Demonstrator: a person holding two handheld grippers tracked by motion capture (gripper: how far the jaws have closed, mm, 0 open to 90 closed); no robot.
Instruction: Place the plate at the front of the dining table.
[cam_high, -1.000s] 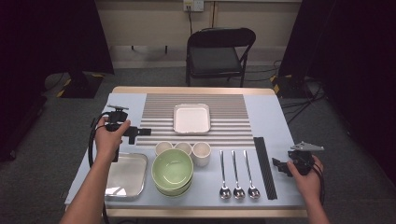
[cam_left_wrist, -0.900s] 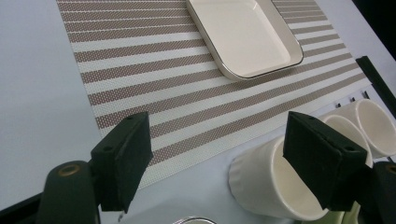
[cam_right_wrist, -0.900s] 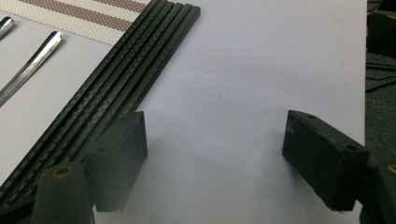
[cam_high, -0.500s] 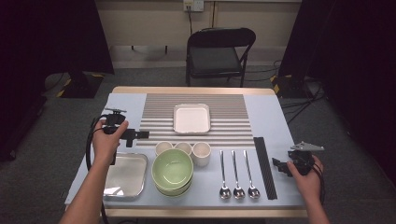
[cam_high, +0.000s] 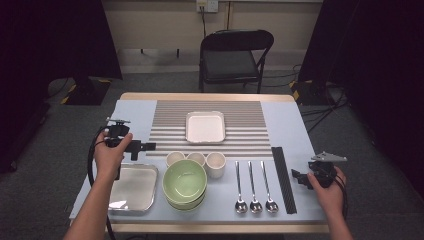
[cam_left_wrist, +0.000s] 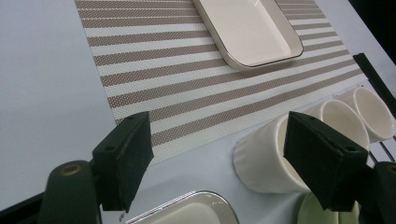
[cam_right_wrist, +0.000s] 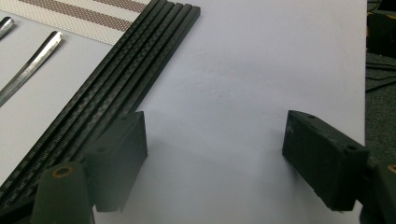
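My left gripper (cam_high: 145, 146) hovers open over the blue cloth, just left of a row of three white cups (cam_high: 196, 158). In the left gripper view its wide-apart jaws (cam_left_wrist: 219, 140) frame the nearest cup (cam_left_wrist: 264, 156) and the striped placemat (cam_left_wrist: 187, 70). A white square plate (cam_high: 205, 126) sits on that placemat. My right gripper (cam_high: 296, 177) rests open at the table's right edge, beside several black chopsticks (cam_high: 283, 177). The right gripper view has its jaws (cam_right_wrist: 215, 140) over bare cloth, chopsticks (cam_right_wrist: 116, 88) to their left.
A stack of green bowls (cam_high: 184, 182) stands in front of the cups, with a metal tray (cam_high: 132, 187) to its left. Three spoons (cam_high: 252, 187) lie between bowls and chopsticks. A folding chair (cam_high: 232, 55) stands beyond the far edge.
My left gripper has drifted slightly toward the near edge, closer to the cups and tray. The right gripper has stayed where it was.
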